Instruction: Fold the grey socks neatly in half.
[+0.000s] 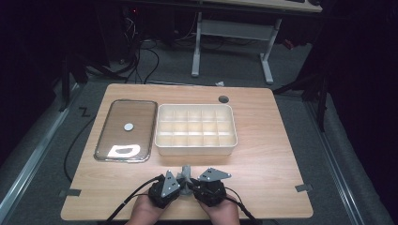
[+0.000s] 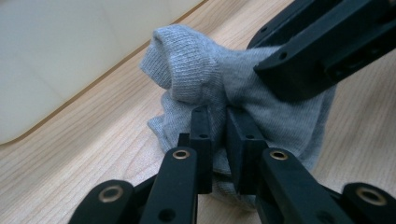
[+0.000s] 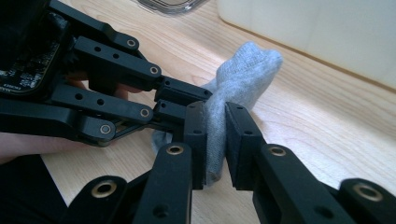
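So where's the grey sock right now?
In the high view the sock sits at the table's near edge, pinched between the left gripper and right gripper, just in front of the white divided box.

Bunched grey sock [image 2: 243, 100] near table's front edge

Clear lid [image 1: 126, 130] beside white divided box [image 1: 195, 149] on table [image 1: 277, 140]
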{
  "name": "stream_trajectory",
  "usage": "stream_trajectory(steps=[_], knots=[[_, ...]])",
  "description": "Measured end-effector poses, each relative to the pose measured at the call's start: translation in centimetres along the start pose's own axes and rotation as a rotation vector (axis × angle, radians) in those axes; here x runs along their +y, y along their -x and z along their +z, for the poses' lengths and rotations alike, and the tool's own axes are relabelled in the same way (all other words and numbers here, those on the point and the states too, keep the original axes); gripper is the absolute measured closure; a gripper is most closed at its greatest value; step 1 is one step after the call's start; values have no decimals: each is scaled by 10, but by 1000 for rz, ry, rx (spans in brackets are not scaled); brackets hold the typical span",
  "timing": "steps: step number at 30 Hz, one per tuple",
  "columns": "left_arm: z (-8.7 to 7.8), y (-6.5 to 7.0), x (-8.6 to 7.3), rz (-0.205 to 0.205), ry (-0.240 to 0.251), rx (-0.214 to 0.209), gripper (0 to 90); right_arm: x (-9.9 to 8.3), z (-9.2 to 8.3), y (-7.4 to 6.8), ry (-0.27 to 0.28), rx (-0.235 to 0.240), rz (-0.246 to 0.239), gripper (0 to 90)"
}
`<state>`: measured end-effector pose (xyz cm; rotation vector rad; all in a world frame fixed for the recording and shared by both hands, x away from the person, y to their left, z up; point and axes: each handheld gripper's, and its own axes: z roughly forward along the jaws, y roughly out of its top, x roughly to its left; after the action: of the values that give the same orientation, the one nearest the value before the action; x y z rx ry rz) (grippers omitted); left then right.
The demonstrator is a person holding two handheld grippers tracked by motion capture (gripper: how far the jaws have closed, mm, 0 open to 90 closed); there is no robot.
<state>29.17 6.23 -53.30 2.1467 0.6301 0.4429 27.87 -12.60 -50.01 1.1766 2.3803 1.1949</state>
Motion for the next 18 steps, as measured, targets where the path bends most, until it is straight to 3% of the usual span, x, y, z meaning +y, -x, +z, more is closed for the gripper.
stream_trajectory(steps=[6, 11, 14, 15, 18], knots=[[0, -2, 0, -16, -1, -15, 808, -4, -10, 8, 13, -6, 39, 642], [0, -4, 0, -25, 0, -25, 805, -12, -15, 23, -9, -91, 63, 580], [0, -4, 0, -26, 0, -25, 802, -13, -12, 27, -34, -124, 71, 605], [0, -4, 0, -24, -1, -25, 802, -14, -9, 27, -42, -161, 84, 641], [0, -4, 0, -25, 0, -27, 801, -16, -4, 25, -43, -160, 71, 761]])
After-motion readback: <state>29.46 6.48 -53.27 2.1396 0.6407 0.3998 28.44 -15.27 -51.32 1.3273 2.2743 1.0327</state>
